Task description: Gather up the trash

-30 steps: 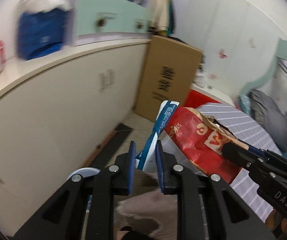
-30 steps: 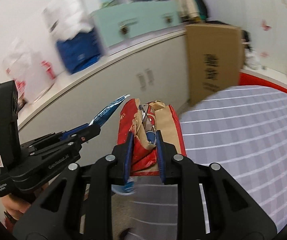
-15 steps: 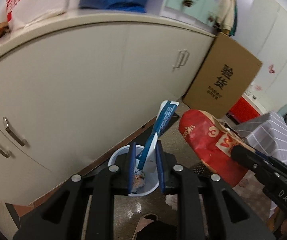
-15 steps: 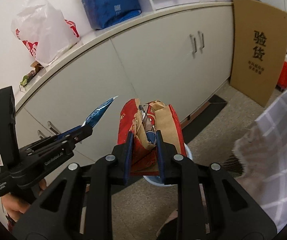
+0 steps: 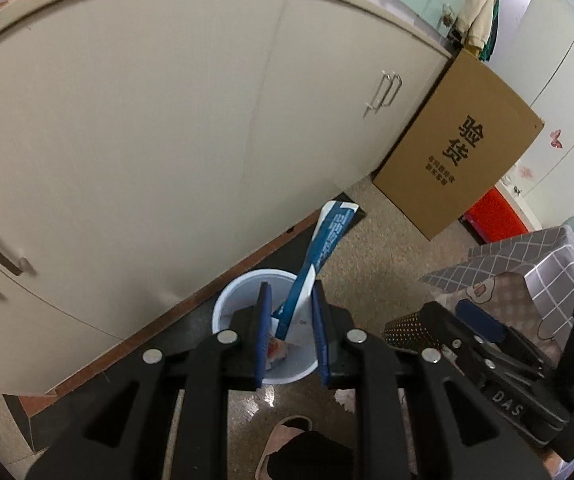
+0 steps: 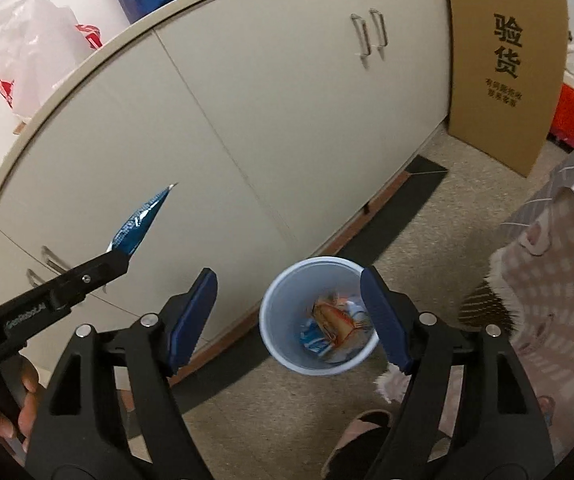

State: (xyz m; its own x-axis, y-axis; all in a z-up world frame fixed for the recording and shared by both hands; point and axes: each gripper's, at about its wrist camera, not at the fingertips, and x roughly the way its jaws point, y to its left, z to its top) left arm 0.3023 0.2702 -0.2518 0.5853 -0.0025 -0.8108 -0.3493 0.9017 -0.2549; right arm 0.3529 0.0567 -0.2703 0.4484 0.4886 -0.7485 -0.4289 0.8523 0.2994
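A pale blue trash bin (image 6: pixel 319 316) stands on the floor by the cabinet base; it also shows in the left wrist view (image 5: pixel 243 300). A red snack bag (image 6: pixel 333 318) lies inside it with other wrappers. My right gripper (image 6: pixel 289 312) is open and empty, directly above the bin. My left gripper (image 5: pixel 289 308) is shut on a blue and white wrapper (image 5: pixel 323 248), held above the bin; the wrapper also shows in the right wrist view (image 6: pixel 141 220), left of the bin.
Cream cabinet doors (image 6: pixel 287 120) run behind the bin. A cardboard box (image 6: pixel 503 60) leans at the right. A checked cloth (image 6: pixel 559 248) hangs at the right. A slipper (image 6: pixel 359 440) is on the floor below the bin.
My right gripper opened and the red snack bag dropped into the bin. Both grippers moved down and closer over the bin. The left still holds the blue wrapper.
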